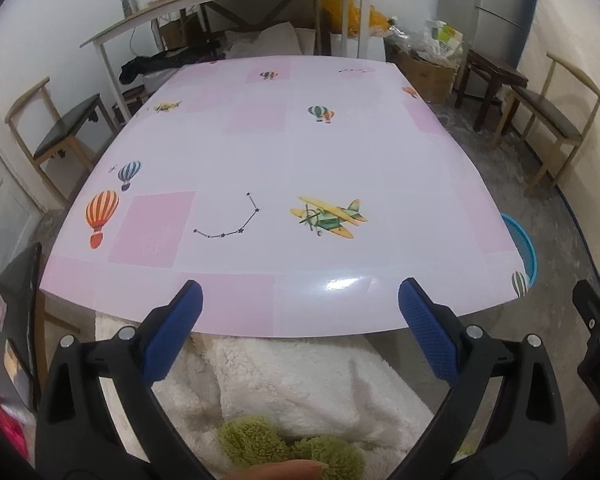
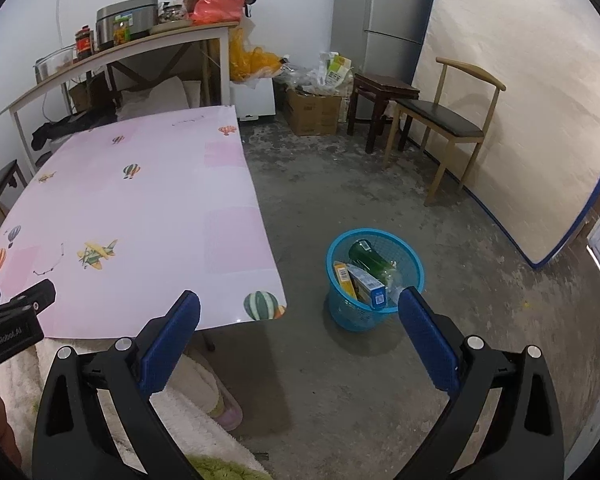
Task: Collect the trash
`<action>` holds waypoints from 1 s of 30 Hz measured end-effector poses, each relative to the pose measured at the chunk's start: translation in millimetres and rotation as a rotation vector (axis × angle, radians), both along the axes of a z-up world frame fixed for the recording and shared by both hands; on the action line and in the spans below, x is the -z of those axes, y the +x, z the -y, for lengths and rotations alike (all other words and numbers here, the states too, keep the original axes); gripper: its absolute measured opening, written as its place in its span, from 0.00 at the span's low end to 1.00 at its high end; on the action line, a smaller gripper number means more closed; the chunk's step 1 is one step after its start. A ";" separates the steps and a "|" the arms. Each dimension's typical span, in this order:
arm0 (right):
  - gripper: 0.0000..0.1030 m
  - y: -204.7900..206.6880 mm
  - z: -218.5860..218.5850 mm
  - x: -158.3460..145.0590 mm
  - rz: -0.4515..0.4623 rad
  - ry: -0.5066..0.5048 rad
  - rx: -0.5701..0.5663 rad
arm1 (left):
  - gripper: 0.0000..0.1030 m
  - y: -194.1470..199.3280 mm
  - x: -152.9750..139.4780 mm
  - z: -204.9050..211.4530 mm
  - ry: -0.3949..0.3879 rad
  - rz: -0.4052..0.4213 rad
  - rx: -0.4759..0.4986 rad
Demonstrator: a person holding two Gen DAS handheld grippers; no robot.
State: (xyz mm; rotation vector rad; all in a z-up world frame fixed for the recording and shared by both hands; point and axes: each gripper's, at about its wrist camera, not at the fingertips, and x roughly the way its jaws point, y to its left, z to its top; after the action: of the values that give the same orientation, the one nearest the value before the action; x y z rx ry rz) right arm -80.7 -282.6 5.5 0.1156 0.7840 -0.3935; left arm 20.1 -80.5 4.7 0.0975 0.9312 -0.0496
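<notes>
Right tongs (image 2: 299,304) reveal basket's (image 2: 342,312) trash.

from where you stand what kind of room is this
Likely a home kitchen or dining room: a table with chairs, a shelf holding a rice cooker and jars, and a fridge in the corner.

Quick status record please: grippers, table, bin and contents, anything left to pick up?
left gripper: open, holding nothing, hovering at the near edge of the table
right gripper: open, holding nothing, aimed at the floor between table and basket
table: pink cloth with balloon and plane prints; no loose items visible on it
blue basket: on the floor right of the table, upright
basket contents: green bottle, yellow box, blue-and-white carton
remaining trash: none seen on the table or the nearby floor
</notes>
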 end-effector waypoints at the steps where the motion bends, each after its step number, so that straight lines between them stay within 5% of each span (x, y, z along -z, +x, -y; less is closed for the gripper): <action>1: 0.94 -0.1 0.6 0.9 -0.002 0.001 0.003 | 0.92 -0.5 -0.6 0.8 0.004 0.003 0.004; 30: 0.94 0.8 2.7 4.1 -0.007 0.001 0.014 | 0.92 -4.1 -5.3 -4.0 0.029 0.028 -0.004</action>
State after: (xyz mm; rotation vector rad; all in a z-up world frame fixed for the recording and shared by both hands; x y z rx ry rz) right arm -79.9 -285.3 1.4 0.1214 0.7905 -0.4072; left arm 16.0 -76.5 10.0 0.1233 0.9043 -0.0310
